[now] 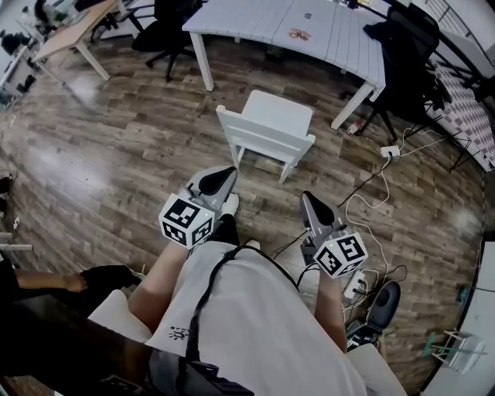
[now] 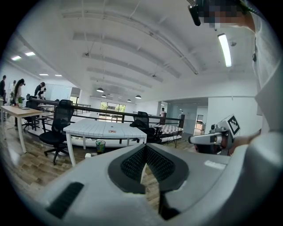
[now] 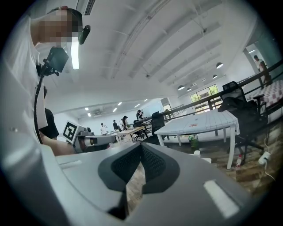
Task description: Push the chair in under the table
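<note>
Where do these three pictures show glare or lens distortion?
Head view: the fisheye bends the white table, and glare lies on the wood floor at left. Left gripper view: a round vignette; the ceiling lamp is blown out. Right gripper view: the same vignette, and a tube lamp glares.

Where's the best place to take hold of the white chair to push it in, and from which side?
Take the white chair by its backrest's top rail, coming from the person's side. The backrest stands nearest the person and the seat faces the table, so a push there should drive it straight under.
</note>
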{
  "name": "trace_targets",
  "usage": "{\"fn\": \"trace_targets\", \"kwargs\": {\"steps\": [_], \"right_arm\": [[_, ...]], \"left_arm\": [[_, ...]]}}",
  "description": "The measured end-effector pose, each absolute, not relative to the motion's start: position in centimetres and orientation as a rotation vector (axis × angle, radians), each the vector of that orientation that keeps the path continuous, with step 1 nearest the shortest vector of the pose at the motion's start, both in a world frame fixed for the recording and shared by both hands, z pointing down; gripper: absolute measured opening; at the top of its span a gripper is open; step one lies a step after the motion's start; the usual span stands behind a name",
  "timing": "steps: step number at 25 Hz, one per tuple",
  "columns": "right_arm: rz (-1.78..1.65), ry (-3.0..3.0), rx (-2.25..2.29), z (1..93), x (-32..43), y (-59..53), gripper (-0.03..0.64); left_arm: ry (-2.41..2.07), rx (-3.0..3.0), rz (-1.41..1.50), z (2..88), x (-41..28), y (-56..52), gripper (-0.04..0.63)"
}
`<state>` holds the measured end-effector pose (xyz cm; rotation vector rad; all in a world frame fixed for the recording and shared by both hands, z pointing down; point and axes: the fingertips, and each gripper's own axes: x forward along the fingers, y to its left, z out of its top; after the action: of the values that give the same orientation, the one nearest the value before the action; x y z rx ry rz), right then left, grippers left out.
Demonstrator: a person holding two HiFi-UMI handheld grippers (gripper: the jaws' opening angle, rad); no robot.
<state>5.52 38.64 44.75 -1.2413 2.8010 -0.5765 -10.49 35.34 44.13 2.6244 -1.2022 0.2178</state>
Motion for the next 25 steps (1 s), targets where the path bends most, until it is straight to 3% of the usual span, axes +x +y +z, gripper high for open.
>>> {"fn": "trace_targets", "kwargs": {"steps": [25], "right_arm": [[-0.649, 2.742, -1.391, 44.9, 2.8, 19.9, 0.005]], "left_arm": [[-1.027, 2.648, 0.343, 46.5, -12.7, 16.3, 0.008]]}}
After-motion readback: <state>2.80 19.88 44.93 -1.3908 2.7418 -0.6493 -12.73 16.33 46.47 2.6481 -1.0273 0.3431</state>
